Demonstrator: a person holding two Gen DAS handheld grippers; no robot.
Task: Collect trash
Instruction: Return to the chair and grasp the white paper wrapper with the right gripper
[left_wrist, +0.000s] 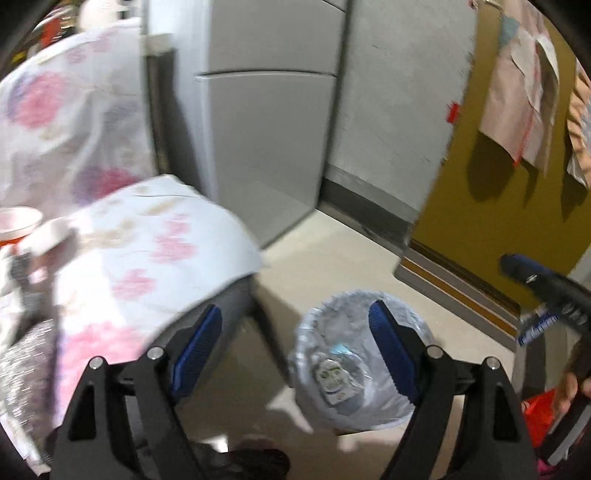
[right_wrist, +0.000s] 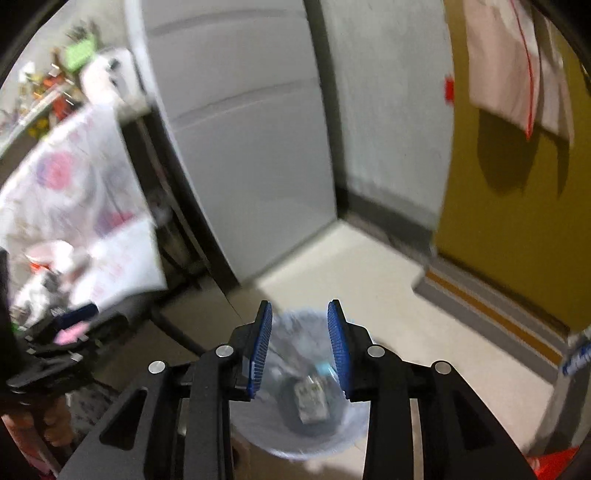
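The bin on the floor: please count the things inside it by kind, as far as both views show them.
Small carton with a printed label: 1
Light blue scrap: 1
Total: 2 things that can be told apart in the bin. Its clear liner is crumpled and the views are blurred, so more may lie hidden.

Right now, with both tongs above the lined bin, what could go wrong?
1. Both views are blurred, so the hands seem to be moving; a swing could knock the light trash bin over.
2. The loose bin liner lies close to the left tongs; an open finger might snag it.
3. The right tongs are open and empty over the bin; the carton appears to be inside, but any piece dropped off-centre would land on the floor.
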